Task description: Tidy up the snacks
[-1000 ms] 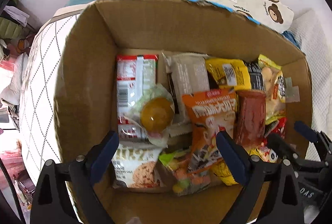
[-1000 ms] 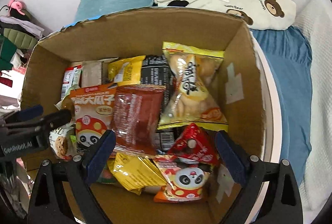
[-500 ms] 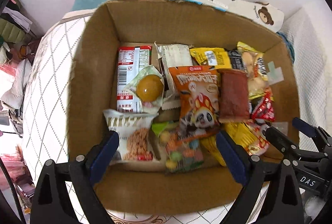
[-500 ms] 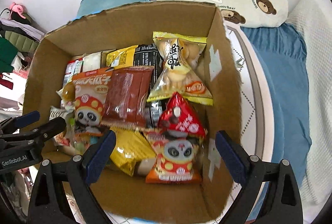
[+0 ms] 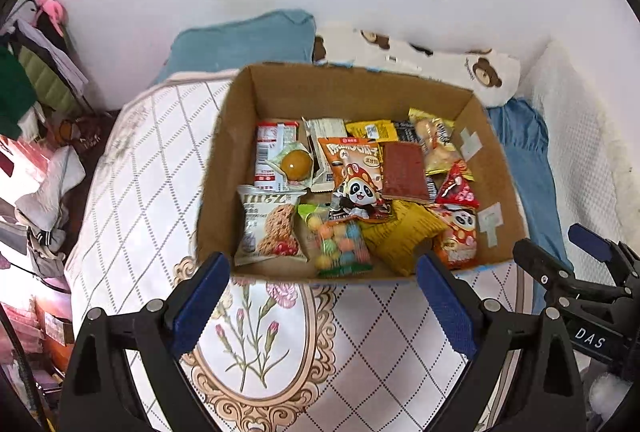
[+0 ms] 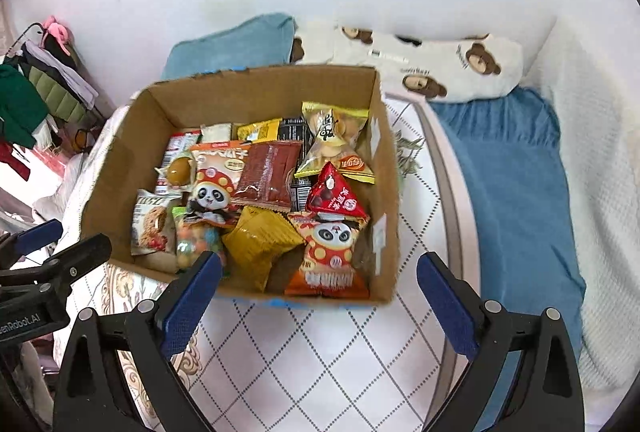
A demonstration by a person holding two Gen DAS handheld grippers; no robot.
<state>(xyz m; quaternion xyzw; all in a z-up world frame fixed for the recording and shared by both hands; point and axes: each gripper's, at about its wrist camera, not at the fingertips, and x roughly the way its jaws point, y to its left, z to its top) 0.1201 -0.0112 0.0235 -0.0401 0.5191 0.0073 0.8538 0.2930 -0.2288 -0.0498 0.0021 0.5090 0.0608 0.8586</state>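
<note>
An open cardboard box point(image 5: 236, 160) point(image 6: 120, 152) sits on a quilted bed cover, filled with several snack packs. Among them are an orange panda bag point(image 5: 354, 176) point(image 6: 214, 172), a dark red pack point(image 5: 404, 172) point(image 6: 268, 172), a cookie pack point(image 5: 270, 228) point(image 6: 152, 224), a round yellow jelly cup point(image 5: 296, 164), a candy-ball bag point(image 5: 340, 244) and a red triangular pack point(image 6: 334, 194). My left gripper point(image 5: 324, 296) hangs open above the cover, just in front of the box's near wall, holding nothing. My right gripper point(image 6: 318, 296) is likewise open and empty before the box.
The white diamond-pattern cover point(image 5: 152, 168) point(image 6: 320, 352) has a floral medallion point(image 5: 256, 344). Behind the box lie a blue pillow point(image 5: 240, 40) and a bear-print pillow point(image 6: 440, 68). A blue blanket point(image 6: 516, 192) lies to the right. Clothes point(image 5: 24, 80) hang at far left.
Both grippers have pulled back and risen away from the box, from over its contents to in front of its near wall. The box now looks smaller and more of the bed shows. Both stayed open.
</note>
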